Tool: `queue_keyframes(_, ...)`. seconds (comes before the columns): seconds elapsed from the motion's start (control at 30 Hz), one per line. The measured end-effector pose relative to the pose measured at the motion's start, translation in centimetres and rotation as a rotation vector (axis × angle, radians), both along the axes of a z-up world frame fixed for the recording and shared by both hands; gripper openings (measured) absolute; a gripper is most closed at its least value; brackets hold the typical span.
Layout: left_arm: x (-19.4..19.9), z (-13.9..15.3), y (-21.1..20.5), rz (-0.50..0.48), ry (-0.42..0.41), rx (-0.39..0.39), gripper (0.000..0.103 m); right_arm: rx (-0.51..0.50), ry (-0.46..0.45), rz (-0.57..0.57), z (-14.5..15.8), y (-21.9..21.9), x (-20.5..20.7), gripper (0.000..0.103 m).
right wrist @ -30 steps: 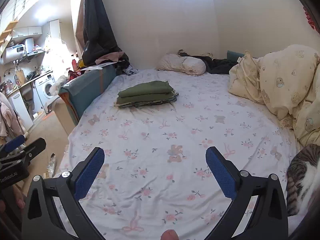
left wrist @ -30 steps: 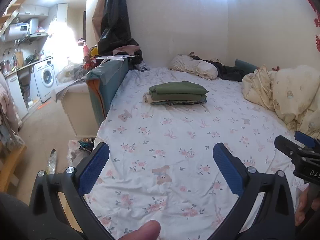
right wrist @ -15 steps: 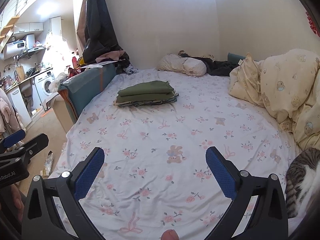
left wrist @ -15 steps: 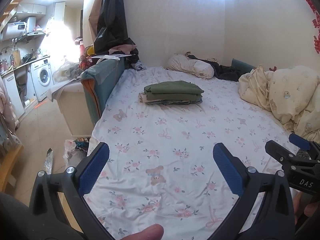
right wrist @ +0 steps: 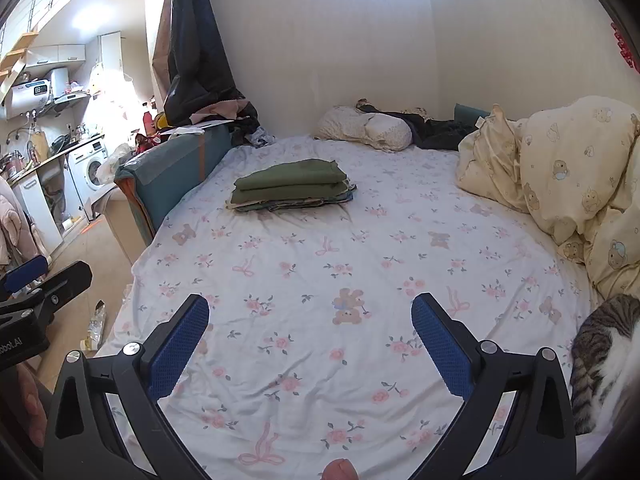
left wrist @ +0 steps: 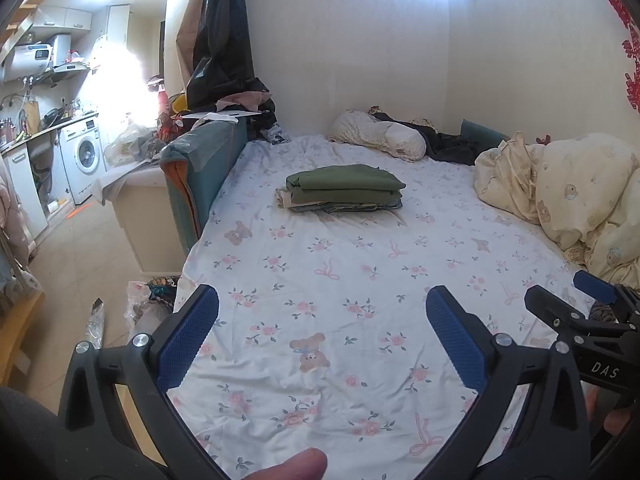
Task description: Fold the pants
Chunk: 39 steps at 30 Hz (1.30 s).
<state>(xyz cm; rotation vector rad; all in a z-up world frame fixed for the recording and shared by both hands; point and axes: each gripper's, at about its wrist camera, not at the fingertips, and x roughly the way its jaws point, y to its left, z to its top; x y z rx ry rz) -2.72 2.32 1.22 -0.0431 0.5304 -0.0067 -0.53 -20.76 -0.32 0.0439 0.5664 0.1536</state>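
Left wrist: "DAS" on right tool (left wrist: 576, 292)

Bed (left wrist: 360, 280) lying under a white sheet printed with pink flowers and small bears. Pillow (left wrist: 380, 140) resting at the far end by the wall, dark clothes (left wrist: 452, 146) bunching just beside it. Cream duvet (right wrist: 568, 184) heaping along the right edge. Tabby cat (right wrist: 600, 360) sitting at the near right corner of the bed. Washing machine (left wrist: 86, 156) standing in the kitchen area off to the left, water heater (left wrist: 34, 58) hanging above it.
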Motion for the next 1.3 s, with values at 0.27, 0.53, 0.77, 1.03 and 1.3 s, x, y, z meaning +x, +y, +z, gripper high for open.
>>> queue_keyframes(0.27, 0.01, -0.02, 0.08, -0.001, 0.001, -0.002, 0.102, -0.005, -0.001, 0.003, -0.08, -0.03, -0.02, 0.103)
queue_keyframes(0.53, 0.00, -0.03, 0.07, 0.000, 0.001, -0.002, 0.102, -0.004, -0.003, 0.004, -0.16, -0.19, -0.02, 0.103)
queue_keyframes(0.77, 0.00, -0.03, 0.10, 0.001, 0.001, -0.003, 0.102, -0.004, -0.003, 0.006, -0.18, -0.24, 0.00, 0.103)
queue_keyframes(1.03, -0.01, -0.05, 0.02, 0.006, 0.002, -0.002, 0.102, -0.004, -0.003, 0.006, -0.12, -0.12, -0.05, 0.103)
queue_keyframes(1.3, -0.02, -0.03, 0.10, 0.007, 0.003, -0.007, 0.102, -0.004, -0.004, 0.005, -0.11, -0.10, -0.05, 0.103)
